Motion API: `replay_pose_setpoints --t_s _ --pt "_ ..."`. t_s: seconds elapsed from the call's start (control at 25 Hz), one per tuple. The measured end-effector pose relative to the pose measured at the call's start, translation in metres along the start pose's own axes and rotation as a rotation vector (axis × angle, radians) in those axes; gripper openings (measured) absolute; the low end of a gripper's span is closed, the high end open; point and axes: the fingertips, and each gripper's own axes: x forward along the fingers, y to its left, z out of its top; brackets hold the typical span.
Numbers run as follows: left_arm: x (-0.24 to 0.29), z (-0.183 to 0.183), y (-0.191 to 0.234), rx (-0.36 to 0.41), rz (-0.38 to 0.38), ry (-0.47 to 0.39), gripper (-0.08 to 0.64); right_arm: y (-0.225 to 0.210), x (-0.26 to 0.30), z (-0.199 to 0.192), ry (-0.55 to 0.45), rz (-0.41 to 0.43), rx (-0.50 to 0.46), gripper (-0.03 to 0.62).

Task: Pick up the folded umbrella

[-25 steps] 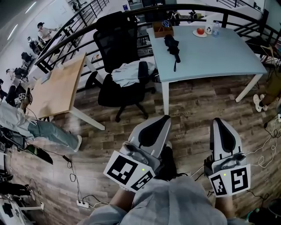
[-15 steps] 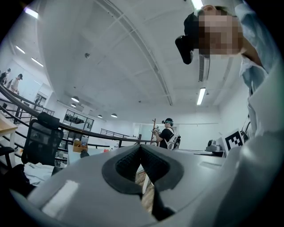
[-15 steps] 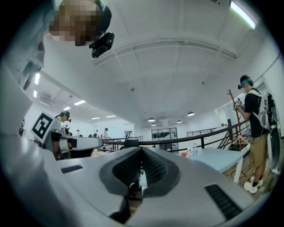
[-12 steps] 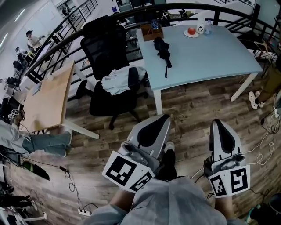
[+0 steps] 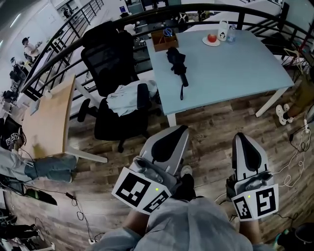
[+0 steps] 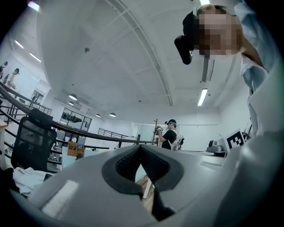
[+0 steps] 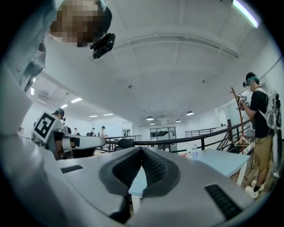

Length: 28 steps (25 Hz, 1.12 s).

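Blue table [image 5: 235,68] w/ black folded umbrella [image 5: 176,61]; L tongs [image 6: 140,148], R tongs [image 7: 142,150] clenched, empty.

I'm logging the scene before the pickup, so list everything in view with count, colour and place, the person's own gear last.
folded umbrella: one, black, lying on the table's left part.
table: one, light blue top, white legs, ahead of the person.
box: one, brown wood, table's far left corner.
plate: one, white, red fruit on it, table's far edge.
cup: one, white, beside the plate.
office chair: one, black, left of the table, pale clothes on its seat.
desk: one, light wood, far left.
railing: one, black, behind the table and the chair.
left gripper: one, grey, low centre, fingers shut, empty.
right gripper: one, grey, low right, fingers shut, empty.
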Motion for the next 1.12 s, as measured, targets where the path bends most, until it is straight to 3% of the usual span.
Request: replay_pose_setpoints --t_s 0.56,1.12 --pt "0.084 0.009 0.066 -0.02 -0.032 -0.007 0.005 -0.051 0.086 0.003 0.027 -0.044 -0.023 0.0" --pt "0.121 0.014 0.139 0.018 0.027 -0.01 0.005 -0.064 0.169 -0.005 0.044 0.008 -0.036 0.0"
